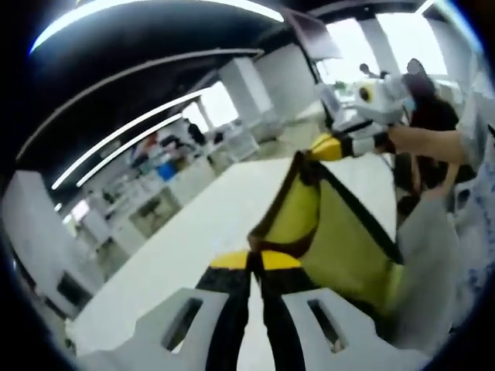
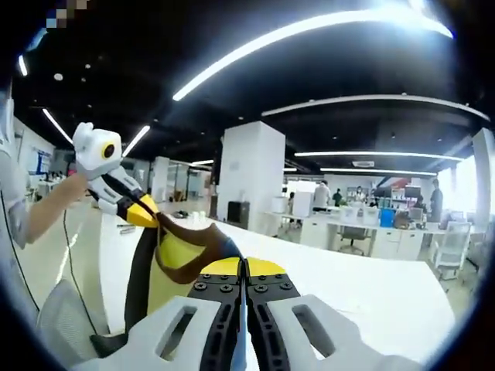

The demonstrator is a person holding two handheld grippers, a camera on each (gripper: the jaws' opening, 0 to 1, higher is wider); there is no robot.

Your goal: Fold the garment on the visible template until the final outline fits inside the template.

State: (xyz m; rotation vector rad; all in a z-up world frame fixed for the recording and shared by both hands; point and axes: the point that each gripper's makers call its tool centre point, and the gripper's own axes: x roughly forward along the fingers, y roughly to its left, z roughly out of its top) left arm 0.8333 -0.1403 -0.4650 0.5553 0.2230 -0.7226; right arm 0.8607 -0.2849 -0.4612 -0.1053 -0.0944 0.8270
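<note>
Wide white square pillar [image 2: 249, 176] seen beyond long white table [image 2: 363, 286]; white office desks [image 2: 363, 232] ranged behind; long ceiling light strips [image 2: 309, 31] lit.

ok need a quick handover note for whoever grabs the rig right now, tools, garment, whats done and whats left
Left tool: shut on the yellow garment, pinching an edge.
Right tool: shut on the same garment at another edge; it shows in the left gripper view too, across the cloth.
Garment: yellow with dark trim, lifted off the white table and hanging stretched between the two tools.
Template: not seen from here, so its place cannot be told.
Done: both tools have a grip and the garment is raised.
Left: probably lay it down on the template, fold until the outline fits inside, then release.
</note>
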